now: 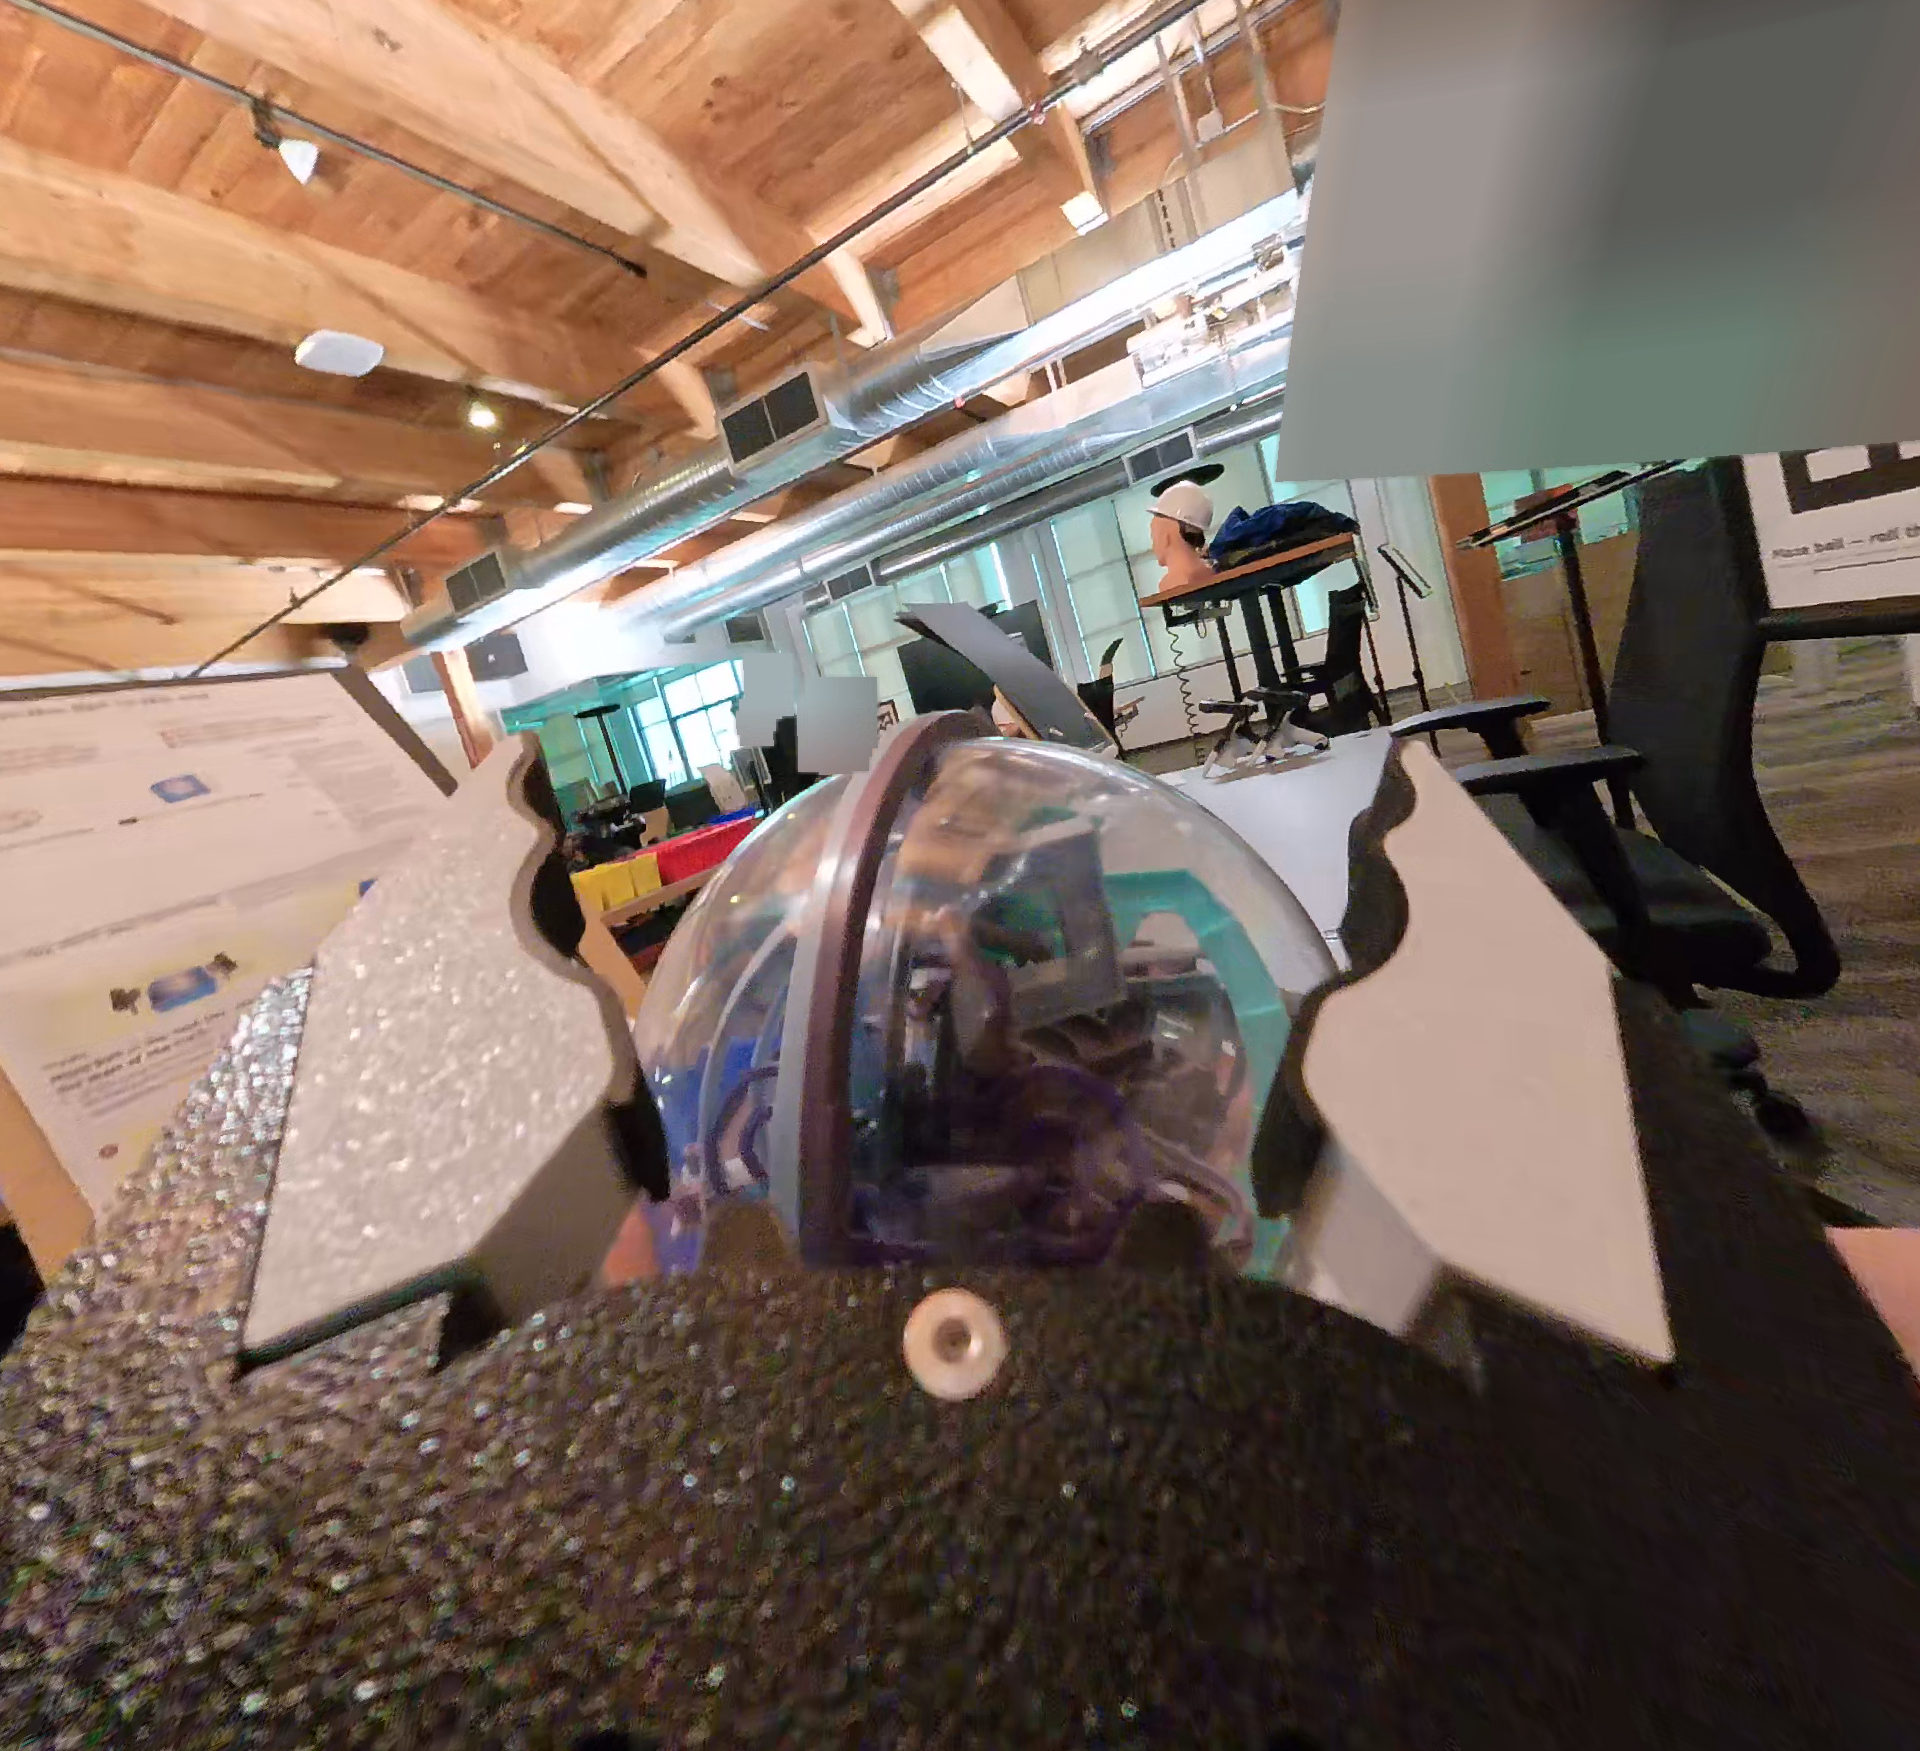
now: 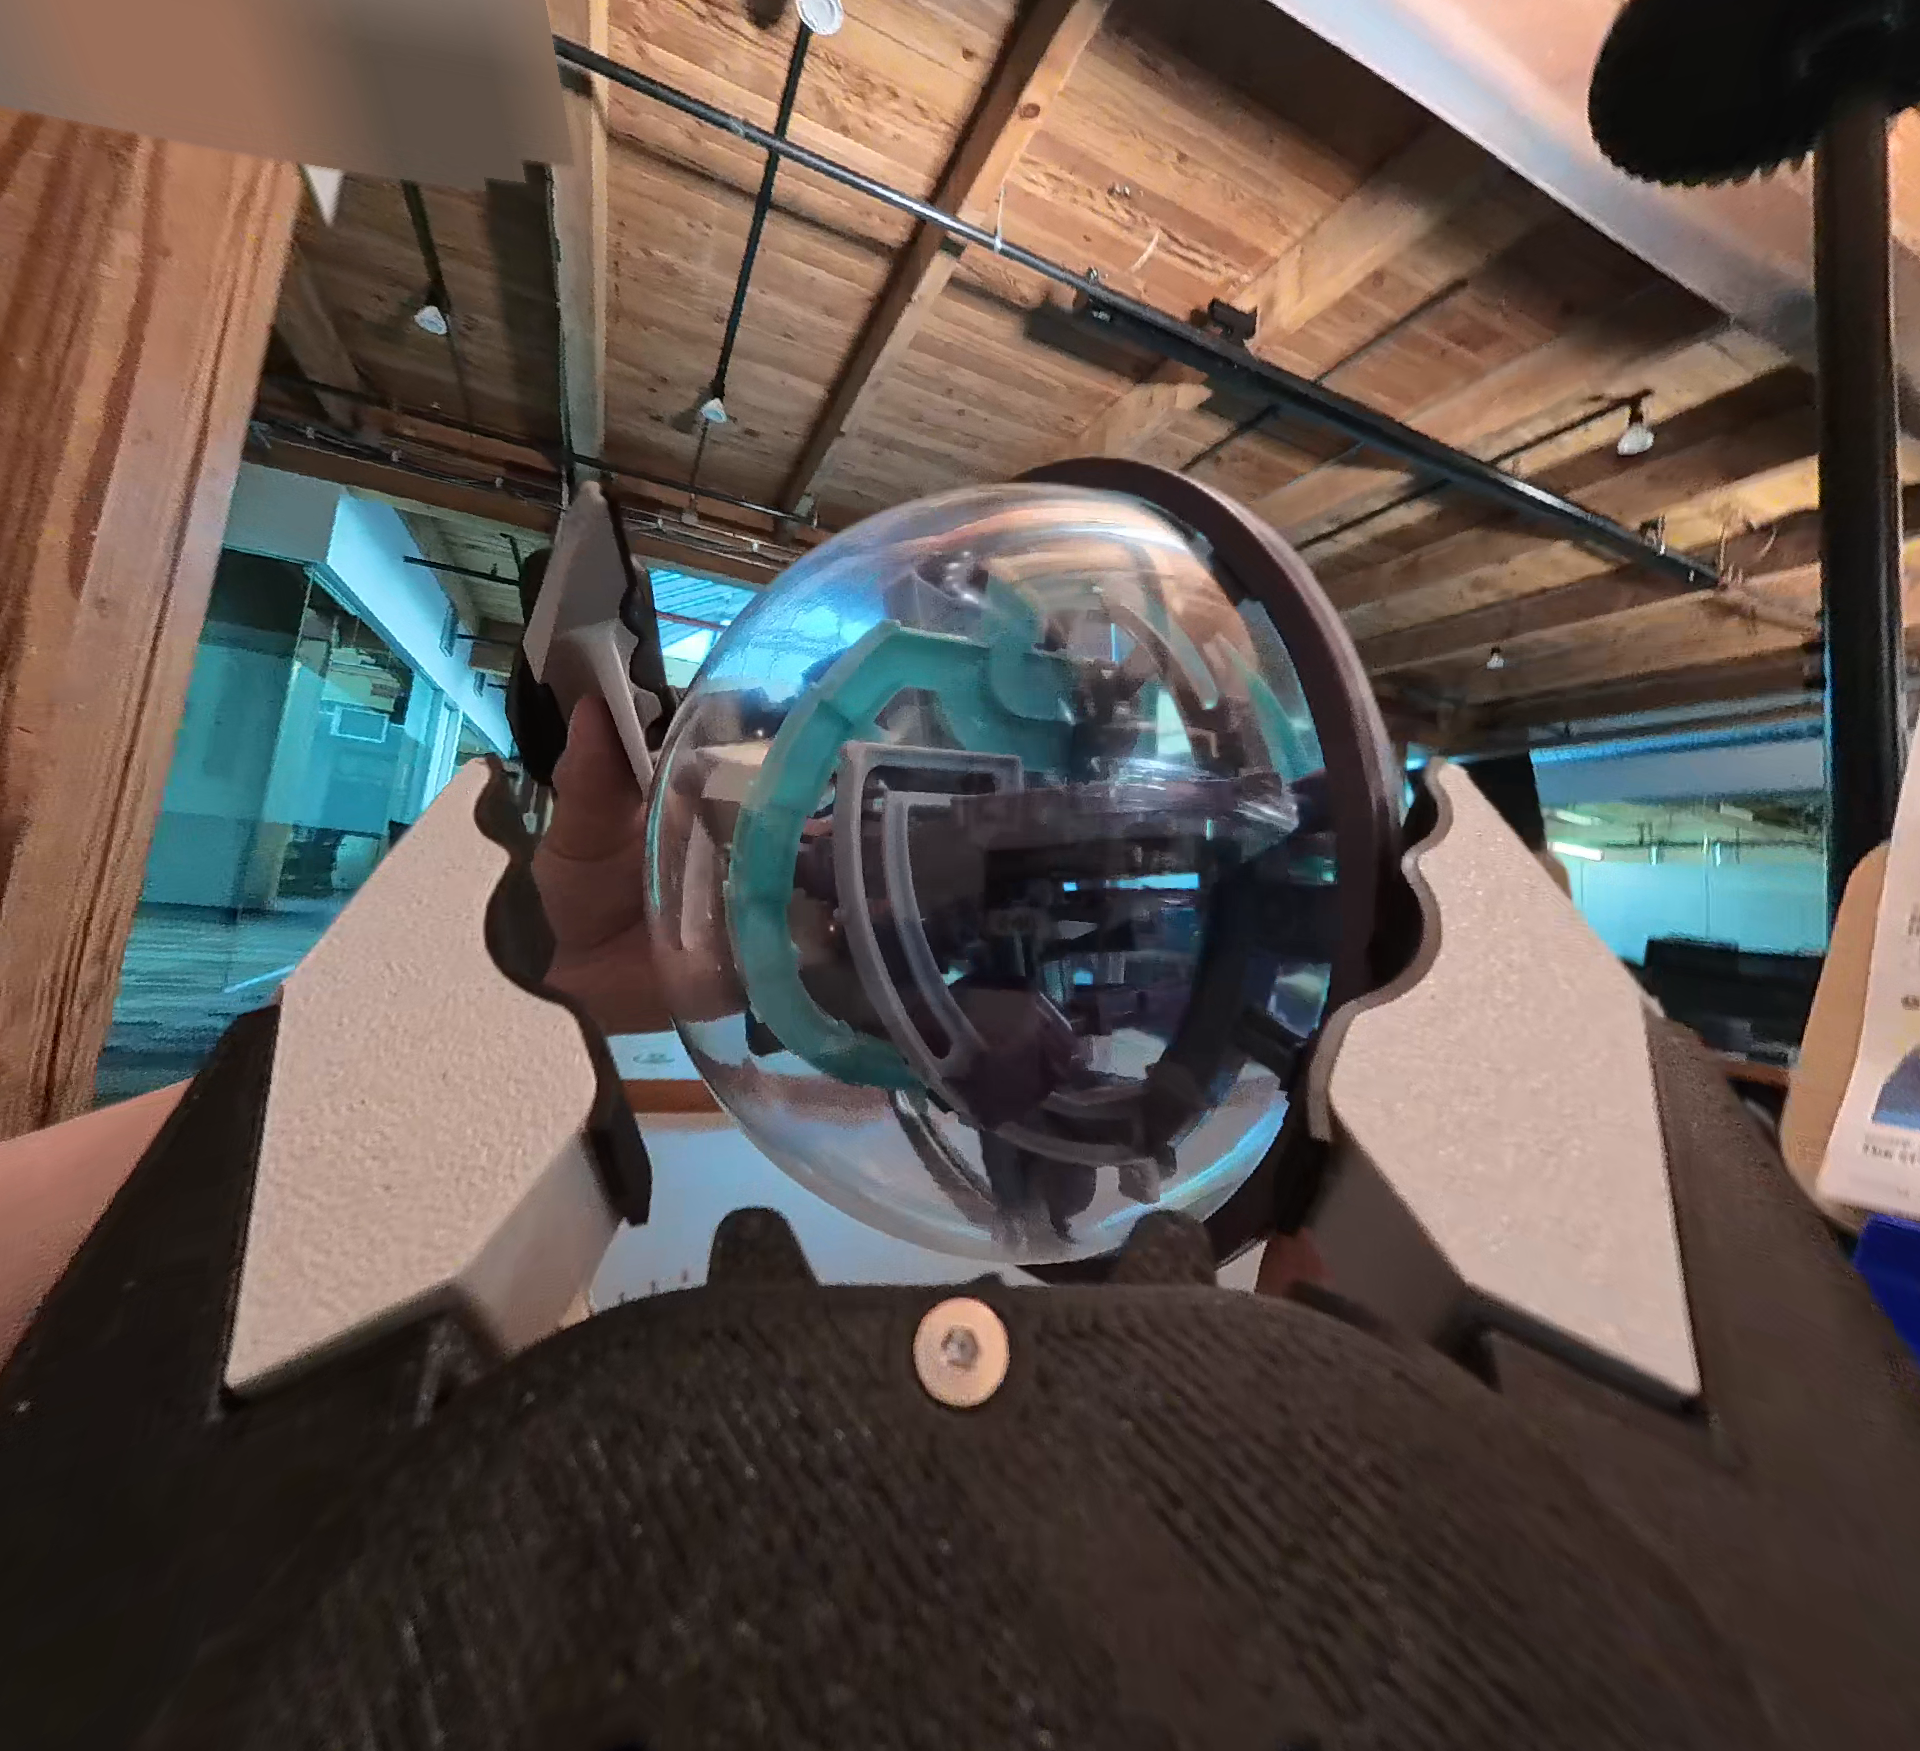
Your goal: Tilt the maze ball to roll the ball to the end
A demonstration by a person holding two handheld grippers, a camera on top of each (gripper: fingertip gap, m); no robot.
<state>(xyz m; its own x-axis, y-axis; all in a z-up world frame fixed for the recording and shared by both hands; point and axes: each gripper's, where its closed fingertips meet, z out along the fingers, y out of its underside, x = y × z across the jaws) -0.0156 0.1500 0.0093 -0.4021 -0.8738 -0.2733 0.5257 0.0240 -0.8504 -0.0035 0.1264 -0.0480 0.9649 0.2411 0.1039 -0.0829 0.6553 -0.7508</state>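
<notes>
The maze ball (image 1: 987,974) is a clear sphere with a dark ring around it and teal and grey tracks inside, held up in the air. In the left wrist view it sits deep between the fingers of my left gripper (image 1: 961,766), and both pads press its sides. In the right wrist view the maze ball (image 2: 987,870) lies between the fingers of my right gripper (image 2: 961,782). Its dark ring (image 2: 1340,662) leans on the right-hand finger, and a gap shows at the left-hand finger. One finger (image 2: 592,621) of the left gripper touches the ball's upper left. A small shiny ball (image 2: 954,574) shows near the top.
A hand (image 2: 592,870) is behind the ball. A printed board (image 1: 156,870) stands at the left, a white table (image 1: 1278,797) lies ahead and a black office chair (image 1: 1662,818) is at the right. A wooden post (image 2: 104,558) and a black stand (image 2: 1860,454) flank the right view.
</notes>
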